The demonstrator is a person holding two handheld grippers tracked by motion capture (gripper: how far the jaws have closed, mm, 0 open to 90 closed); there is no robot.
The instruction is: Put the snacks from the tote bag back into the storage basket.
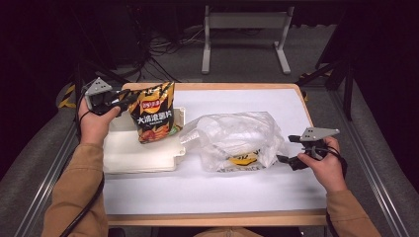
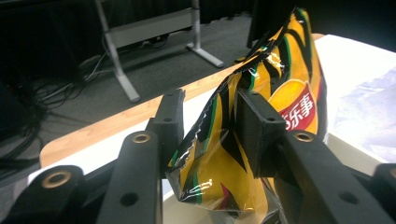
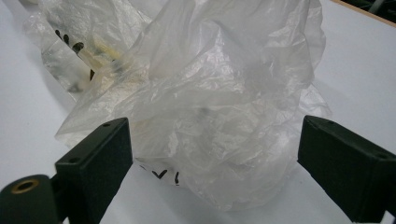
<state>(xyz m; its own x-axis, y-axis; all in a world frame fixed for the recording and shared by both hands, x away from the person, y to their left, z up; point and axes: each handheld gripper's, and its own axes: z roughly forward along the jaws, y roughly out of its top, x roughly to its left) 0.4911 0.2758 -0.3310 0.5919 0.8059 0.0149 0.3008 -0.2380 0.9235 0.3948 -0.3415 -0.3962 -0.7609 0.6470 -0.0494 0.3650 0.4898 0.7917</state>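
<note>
Left claw (image 1: 126,100) is pinching the yellow-and-black foil crisp bag (image 1: 153,112) by its crimped edge at upper left; right claw (image 1: 285,160), gaping empty, is facing the crumpled clear plastic bag (image 1: 237,140). That thin grip is risking a slip.

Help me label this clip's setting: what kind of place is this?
Probably a lab or recording studio, not a home: black curtains, loose cables on grey carpet, and a white-topped table between metal rails.

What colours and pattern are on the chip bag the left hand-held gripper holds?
Chip bag: yellow-orange with black stripes and a red logo, clearest in the left gripper view.
</note>
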